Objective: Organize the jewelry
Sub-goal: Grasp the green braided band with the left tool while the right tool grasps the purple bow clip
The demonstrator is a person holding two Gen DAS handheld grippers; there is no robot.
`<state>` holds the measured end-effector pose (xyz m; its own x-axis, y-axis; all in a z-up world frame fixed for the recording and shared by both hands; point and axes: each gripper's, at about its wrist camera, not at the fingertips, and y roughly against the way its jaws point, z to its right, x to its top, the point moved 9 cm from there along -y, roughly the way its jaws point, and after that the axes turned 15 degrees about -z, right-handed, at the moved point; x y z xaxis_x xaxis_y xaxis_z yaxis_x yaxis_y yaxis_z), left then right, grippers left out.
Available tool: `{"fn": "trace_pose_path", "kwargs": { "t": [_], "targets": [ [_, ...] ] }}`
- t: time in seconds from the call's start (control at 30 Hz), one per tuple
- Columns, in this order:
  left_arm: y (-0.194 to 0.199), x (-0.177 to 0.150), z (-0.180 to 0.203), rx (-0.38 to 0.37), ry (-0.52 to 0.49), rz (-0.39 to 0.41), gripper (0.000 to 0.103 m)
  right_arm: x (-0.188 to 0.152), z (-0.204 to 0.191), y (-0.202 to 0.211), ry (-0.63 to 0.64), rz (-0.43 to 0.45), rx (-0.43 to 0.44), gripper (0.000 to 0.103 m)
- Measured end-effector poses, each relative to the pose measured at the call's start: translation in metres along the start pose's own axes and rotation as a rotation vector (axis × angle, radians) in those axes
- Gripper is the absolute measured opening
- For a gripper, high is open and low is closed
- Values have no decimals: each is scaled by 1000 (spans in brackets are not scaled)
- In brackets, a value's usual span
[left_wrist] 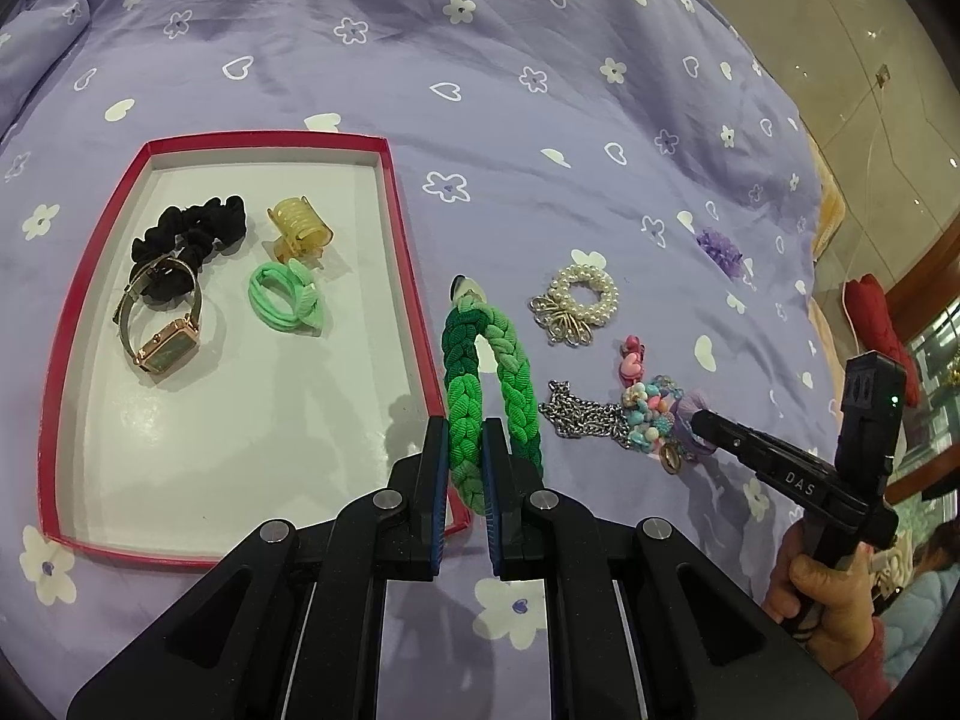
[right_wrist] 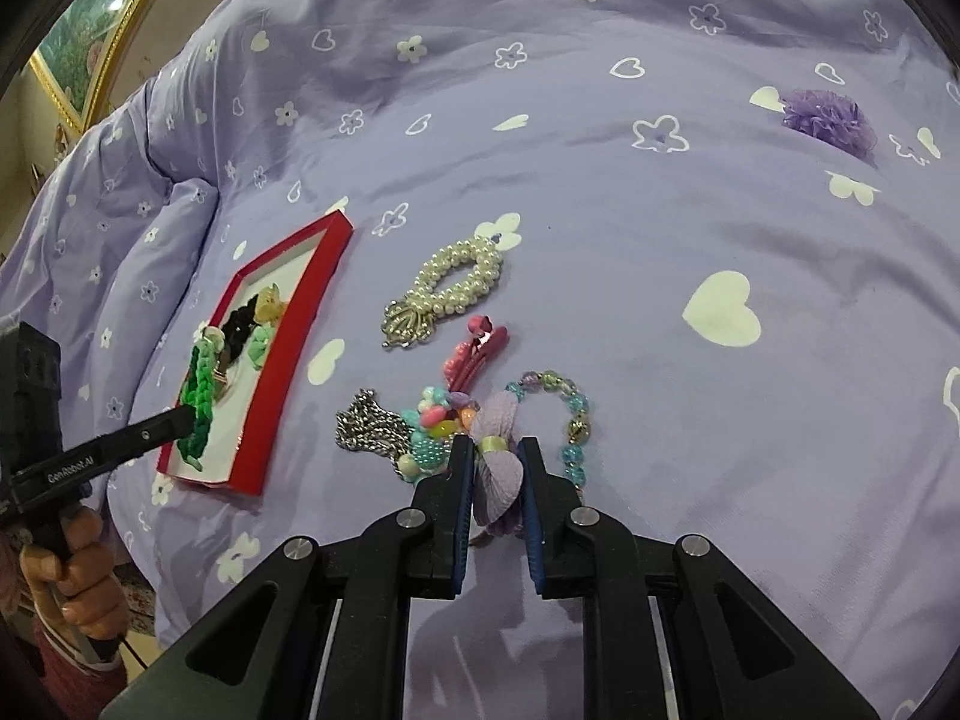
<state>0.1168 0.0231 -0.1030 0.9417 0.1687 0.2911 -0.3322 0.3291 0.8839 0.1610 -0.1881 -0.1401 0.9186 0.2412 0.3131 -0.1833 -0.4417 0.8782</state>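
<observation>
We work over a lilac bedspread [left_wrist: 540,90] printed with white flowers and hearts. A red-rimmed tray [left_wrist: 414,276] lies on it, white inside.

In the tray: a black scrunchie [left_wrist: 192,234], a gold-cased watch [left_wrist: 168,348] overlapping the scrunchie's near end, an amber claw clip [left_wrist: 300,228], a mint hair tie [left_wrist: 288,297]. The clip and the mint tie lie close together, beside the scrunchie.

Our left gripper [left_wrist: 467,462] is clamped on a braided green hair band [left_wrist: 492,372]; one side of the loop sits pinched between the pads, the rest stands up past the fingertips. In the left wrist view the band hangs at the tray's right rim; from the right wrist view it hangs over the tray's near end.

Our right gripper [right_wrist: 493,462] is closed on a lilac fabric tassel [right_wrist: 498,468], pads pressing both sides. The tassel belongs to a glass-bead bracelet [right_wrist: 570,408] that curves away to the right of the fingers.

Still loose on the bedspread, outside the tray:
- a pearl scrunchie [right_wrist: 456,282] with a silver charm, nearest the tray
- a pink hair clip [right_wrist: 474,354], just this side of the pearls
- a cluster of pastel beads [right_wrist: 435,420] touching a silver chain [right_wrist: 366,426], just left of the right fingertips
- a purple tulle flower [right_wrist: 828,120], well apart, far right

A hand [left_wrist: 828,594] holds the right tool's grip.
</observation>
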Motion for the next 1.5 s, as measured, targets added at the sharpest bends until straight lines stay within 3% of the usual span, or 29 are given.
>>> {"fn": "trace_pose_path", "kwargs": {
  "t": [0.27,0.43,0.53,0.63,0.77,0.87,0.97,1.17,1.23,1.33,1.37,1.5],
  "targets": [
    [0,0,-2,-2,3,1,9,4,1,13,-16,43,33,17],
    [0,0,-2,-2,5,0,9,3,6,21,3,72,-32,13],
    [0,-1,-3,-7,7,-3,9,5,10,35,-21,120,-16,13],
    [0,-2,-1,-9,3,-3,9,8,13,37,-30,114,-11,14],
    [1,-4,2,-10,-6,1,9,4,27,26,-62,71,-52,18],
    [1,-3,2,-12,-9,2,9,-3,46,21,-114,55,-96,33],
    [0,-3,3,-13,-9,-1,9,-7,59,27,-128,74,-139,32],
    [-7,-4,6,-14,-16,-18,9,-11,29,24,22,55,-103,32],
    [-8,-5,8,-13,-18,-23,9,-12,20,13,72,31,-140,30],
    [-8,-6,8,-13,-22,-23,9,-10,27,-3,70,-12,-190,18],
    [-7,-6,8,-13,-22,-22,9,-10,29,-6,67,-22,-192,7],
    [-6,-4,6,-13,-18,-16,9,-7,34,16,67,51,-237,5]
  ]
}}
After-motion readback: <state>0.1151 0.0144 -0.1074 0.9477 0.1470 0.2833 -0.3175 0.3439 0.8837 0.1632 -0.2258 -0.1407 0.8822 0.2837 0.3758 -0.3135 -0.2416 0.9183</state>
